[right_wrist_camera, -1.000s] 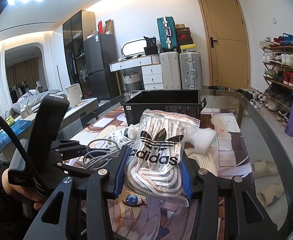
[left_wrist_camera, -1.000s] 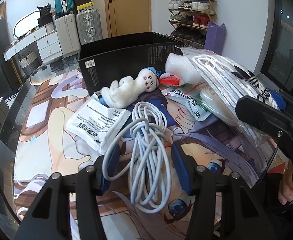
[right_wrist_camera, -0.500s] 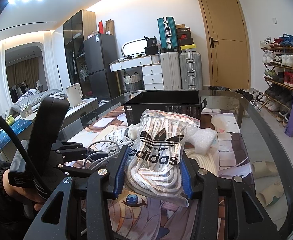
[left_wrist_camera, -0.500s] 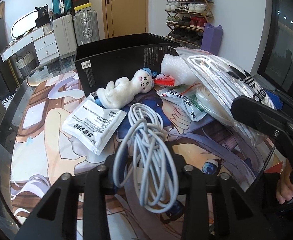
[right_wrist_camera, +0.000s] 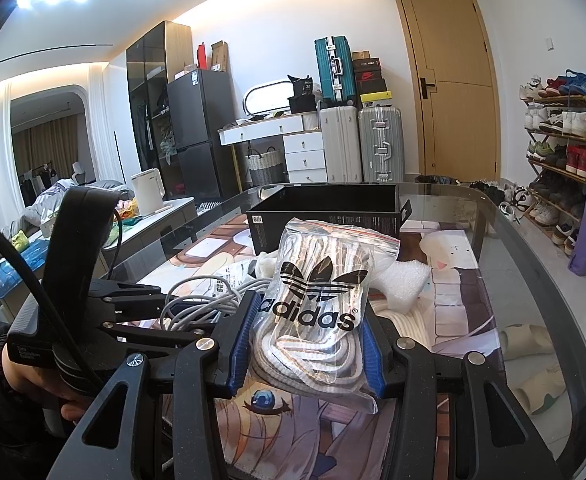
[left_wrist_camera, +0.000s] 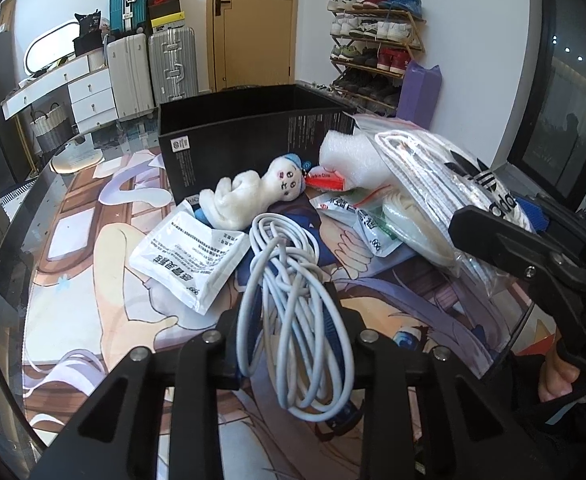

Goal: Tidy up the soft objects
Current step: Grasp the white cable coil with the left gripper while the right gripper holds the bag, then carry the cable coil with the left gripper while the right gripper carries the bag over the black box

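Observation:
My left gripper (left_wrist_camera: 293,320) is shut on a coil of pale grey cable (left_wrist_camera: 289,300) and holds it just above the printed mat; the coil also shows in the right wrist view (right_wrist_camera: 205,300). My right gripper (right_wrist_camera: 311,344) is shut on a clear Adidas zip bag of white laces (right_wrist_camera: 317,304), held above the table; the bag shows at the right in the left wrist view (left_wrist_camera: 433,184). An open black box (left_wrist_camera: 249,136) stands behind the pile, also in the right wrist view (right_wrist_camera: 325,212). A white plush doll (left_wrist_camera: 253,192) lies in front of it.
A white sachet (left_wrist_camera: 189,256), another packet (left_wrist_camera: 353,216), white foam (left_wrist_camera: 349,156) and a red tag (left_wrist_camera: 325,178) lie on the mat. The glass table edge (right_wrist_camera: 533,248) curves at the right. Suitcases, drawers and a shoe rack stand beyond.
My left gripper closed from open onto the cable coil and lifted it slightly. My right gripper still holds the Adidas bag in the same place.

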`<move>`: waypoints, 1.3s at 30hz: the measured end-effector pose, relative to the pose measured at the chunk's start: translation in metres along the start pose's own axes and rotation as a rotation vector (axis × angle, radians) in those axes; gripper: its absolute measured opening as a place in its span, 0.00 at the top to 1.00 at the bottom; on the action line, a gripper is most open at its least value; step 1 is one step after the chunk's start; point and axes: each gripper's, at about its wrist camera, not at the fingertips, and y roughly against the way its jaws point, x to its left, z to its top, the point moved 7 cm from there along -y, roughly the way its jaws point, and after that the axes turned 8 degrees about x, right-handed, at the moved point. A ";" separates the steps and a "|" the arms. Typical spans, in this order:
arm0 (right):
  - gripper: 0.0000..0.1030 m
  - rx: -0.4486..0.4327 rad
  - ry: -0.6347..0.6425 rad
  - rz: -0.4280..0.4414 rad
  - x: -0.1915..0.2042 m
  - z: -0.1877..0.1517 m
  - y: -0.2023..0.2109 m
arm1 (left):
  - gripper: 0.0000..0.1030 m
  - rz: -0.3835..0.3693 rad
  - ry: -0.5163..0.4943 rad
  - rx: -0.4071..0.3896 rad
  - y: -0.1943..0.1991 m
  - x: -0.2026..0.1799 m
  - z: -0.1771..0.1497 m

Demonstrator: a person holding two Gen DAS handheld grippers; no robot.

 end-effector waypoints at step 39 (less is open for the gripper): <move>0.55 -0.034 0.044 0.037 -0.027 0.094 0.028 | 0.73 0.032 0.125 -0.294 0.066 0.048 0.073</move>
